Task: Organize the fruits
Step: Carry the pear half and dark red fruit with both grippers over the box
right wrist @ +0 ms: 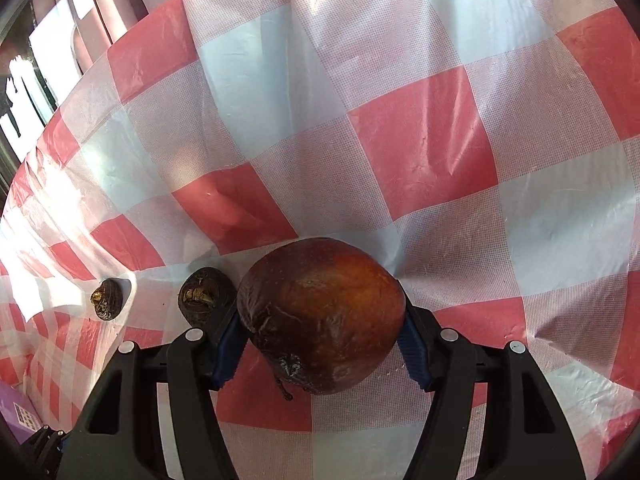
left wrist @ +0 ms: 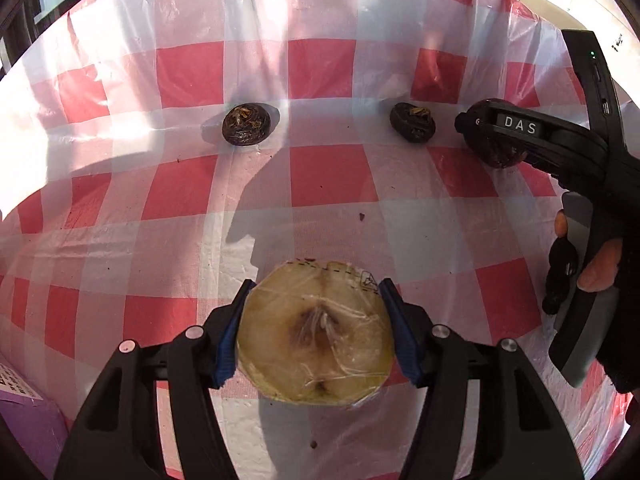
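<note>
My left gripper [left wrist: 316, 332] is shut on a cut half fruit wrapped in plastic film [left wrist: 314, 334], pale yellow cut face toward the camera, held just above the red-and-white checked cloth [left wrist: 328, 176]. My right gripper [right wrist: 320, 320] is shut on a dark brown-red wrinkled apple [right wrist: 322, 314]; it shows in the left wrist view [left wrist: 480, 136] at the right, low over the cloth with the apple [left wrist: 498, 154] under its finger. Two small dark shrivelled fruits lie on the cloth in a row [left wrist: 247, 124] [left wrist: 413, 122], also seen left of the apple [right wrist: 107, 298] [right wrist: 204, 294].
A purple box [left wrist: 28, 420] sits at the lower left table edge, also in the right wrist view [right wrist: 20, 416]. Windows and the cloth's far edge lie beyond. Small dark crumbs [left wrist: 362, 217] dot the cloth.
</note>
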`<state>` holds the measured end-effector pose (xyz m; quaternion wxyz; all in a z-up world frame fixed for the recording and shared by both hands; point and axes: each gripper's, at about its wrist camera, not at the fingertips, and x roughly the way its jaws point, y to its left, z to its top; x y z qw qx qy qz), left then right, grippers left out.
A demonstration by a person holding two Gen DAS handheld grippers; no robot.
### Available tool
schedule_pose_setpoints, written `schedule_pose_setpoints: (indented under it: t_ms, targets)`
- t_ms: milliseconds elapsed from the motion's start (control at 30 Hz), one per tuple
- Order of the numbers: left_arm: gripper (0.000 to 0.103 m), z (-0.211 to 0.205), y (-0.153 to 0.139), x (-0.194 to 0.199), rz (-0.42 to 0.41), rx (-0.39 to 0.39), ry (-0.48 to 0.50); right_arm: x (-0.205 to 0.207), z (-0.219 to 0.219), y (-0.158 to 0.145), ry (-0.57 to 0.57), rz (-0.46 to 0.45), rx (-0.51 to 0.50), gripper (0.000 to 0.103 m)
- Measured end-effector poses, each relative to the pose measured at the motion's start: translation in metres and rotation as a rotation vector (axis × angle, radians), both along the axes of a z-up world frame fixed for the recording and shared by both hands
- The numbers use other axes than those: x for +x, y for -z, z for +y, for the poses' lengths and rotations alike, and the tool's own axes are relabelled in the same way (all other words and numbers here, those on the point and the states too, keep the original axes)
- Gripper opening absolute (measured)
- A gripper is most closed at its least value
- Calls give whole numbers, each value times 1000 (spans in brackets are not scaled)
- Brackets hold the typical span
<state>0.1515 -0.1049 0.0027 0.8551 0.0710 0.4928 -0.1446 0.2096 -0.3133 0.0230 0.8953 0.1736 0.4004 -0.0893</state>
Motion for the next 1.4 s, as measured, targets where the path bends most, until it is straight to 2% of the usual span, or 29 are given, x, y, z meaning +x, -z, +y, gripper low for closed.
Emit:
schedule_pose_setpoints:
  t_ms: [100,200,333,667,867,1067,1200,1400]
  targets:
    - [62,7,0,-17,27,33,18,-43,22,-4,3,-14,25,64]
    - [62,35,1,-40,51,62,41,-89,47,-1,21,14,41,64]
    - [62,44,-9,-64,73,89,75,-143,83,2,17,60,53,64]
    - [62,66,-35,-124,113,65,162,-222,154,-13,-64,189,15,64]
    - [62,97,-66,-154,87,13,201,-246,198,-27,-112,252,-76,64]
    - [62,139,-106,-170,13,-38,214,-258,237,-46,-143,267,-178,64]
    - [62,167,-124,-171,-30,-59,201,-255,265,-61,-180,256,-245,64]
    - [62,211,-134,-170,-58,-70,174,-245,310,-82,-243,208,-304,64]
